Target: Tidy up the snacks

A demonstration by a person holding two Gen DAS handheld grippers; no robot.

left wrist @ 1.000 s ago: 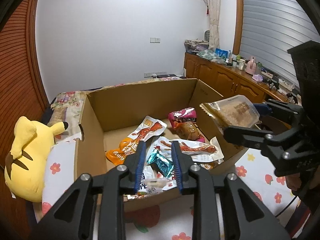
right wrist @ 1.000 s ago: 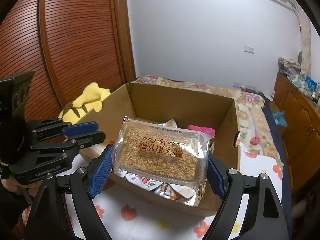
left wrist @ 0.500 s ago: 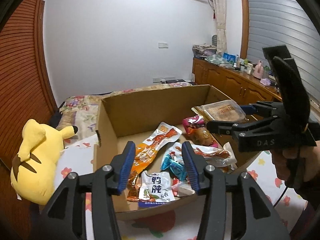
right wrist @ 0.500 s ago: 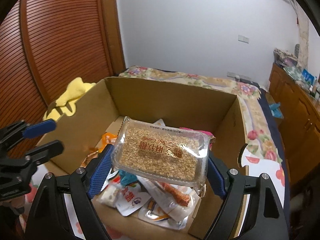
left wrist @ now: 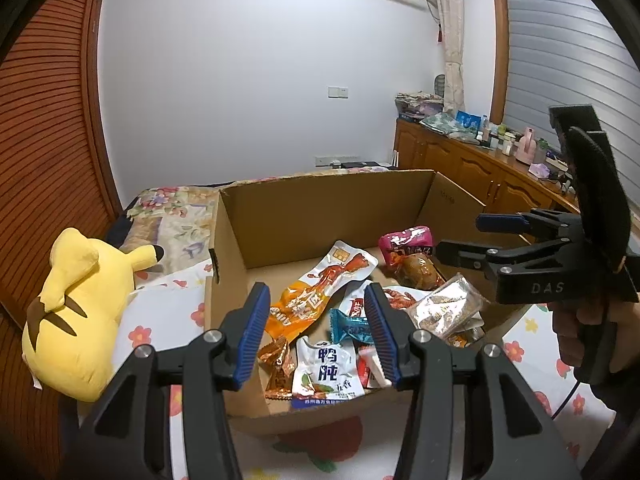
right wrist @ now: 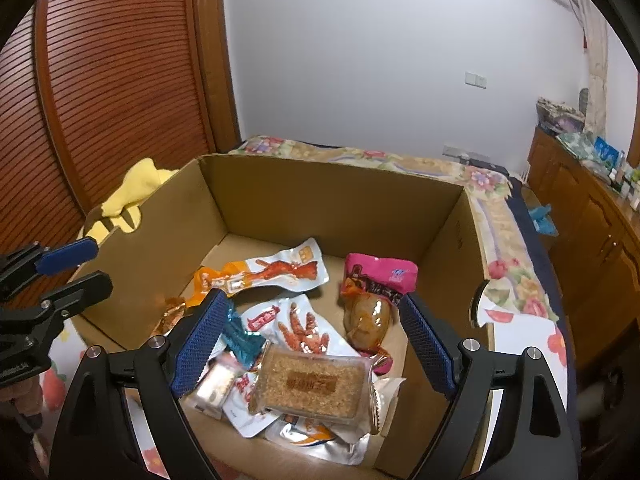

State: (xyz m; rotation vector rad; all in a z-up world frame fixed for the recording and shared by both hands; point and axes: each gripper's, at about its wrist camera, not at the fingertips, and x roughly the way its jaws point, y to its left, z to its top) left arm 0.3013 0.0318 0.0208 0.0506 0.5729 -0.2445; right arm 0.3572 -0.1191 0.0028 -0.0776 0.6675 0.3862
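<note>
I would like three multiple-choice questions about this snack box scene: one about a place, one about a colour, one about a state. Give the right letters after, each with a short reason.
1. Where does the clear sesame candy pack lie?
A. Inside the cardboard box, on top of other snacks
B. On the wooden cabinet
C. Between the pads of the right gripper

2. What colour is the plush toy beside the box?
A. Pink
B. Yellow
C. Green

3. What is the state of the right gripper?
A. Shut on the sesame candy pack
B. Shut on a pink snack bag
C. Its pads touch nothing

Answers:
1. A, the pack rests on the pile of packets in the box's near corner.
2. B, its body is yellow with dark stripes on the back.
3. C, the jaws are opening and both blue pads stand apart from the pack, which lies below them.
</note>
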